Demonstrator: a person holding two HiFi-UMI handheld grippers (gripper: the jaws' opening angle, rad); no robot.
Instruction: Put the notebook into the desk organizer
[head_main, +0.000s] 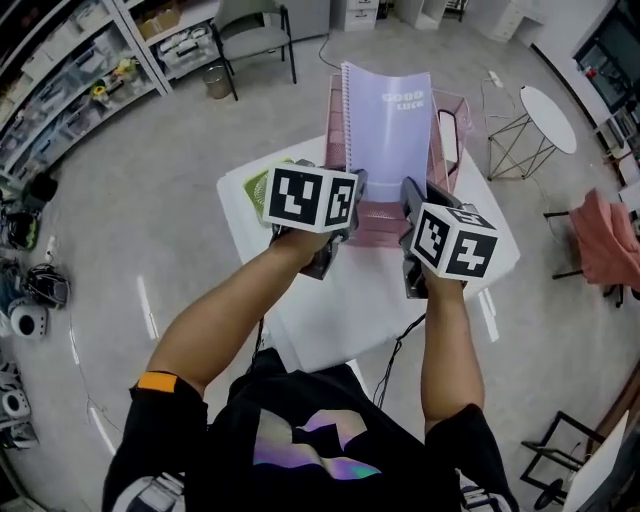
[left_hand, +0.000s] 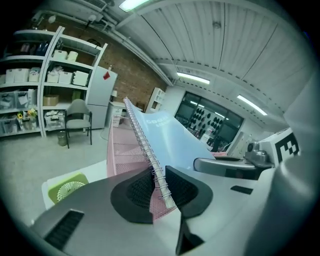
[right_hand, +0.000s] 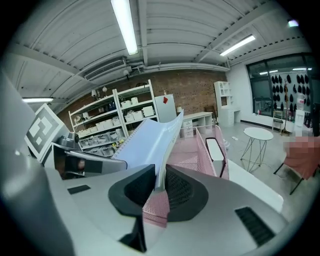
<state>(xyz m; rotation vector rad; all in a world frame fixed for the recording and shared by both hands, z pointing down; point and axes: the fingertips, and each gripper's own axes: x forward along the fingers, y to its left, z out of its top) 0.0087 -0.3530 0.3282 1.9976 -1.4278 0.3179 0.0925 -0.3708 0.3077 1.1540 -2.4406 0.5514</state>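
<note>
Notebook: I had the notebook (head_main: 385, 130) standing upright, cover facing me, over the pink mesh desk organizer (head_main: 372, 228) on the white table (head_main: 330, 310). Its lower edge sat level with both sets of jaws at the organizer's near end.

Left gripper: The left gripper (head_main: 352, 190) was closed narrowly on the wire-spiral edge, near the bottom corner.

Right gripper: The right gripper (head_main: 412, 195) was pinched just as narrowly on the opposite edge, also low down.

Why two low grips: I judged that holding both bottom corners kept the floppy notebook vertical and square to the slots. Its lower edge could then be steered between the mesh dividers.

Why upright: The organizer's compartments ran lengthwise away from me, so an on-edge notebook suited them. A flat one would have bridged the walls.

Progress: I judged the notebook not yet released. Whether its bottom edge already rested inside a slot I could not tell.

Head view only: It showed both arms, the whole cover and the organizer's place on the table.

Left gripper view only: It showed the spiral coils between the pads, and a green item (left_hand: 67, 187) on the table beside the organizer.

Right gripper view only: It showed the pages bowing above the pads, and a black-rimmed white item (right_hand: 215, 150) in the right-hand compartment.
</note>
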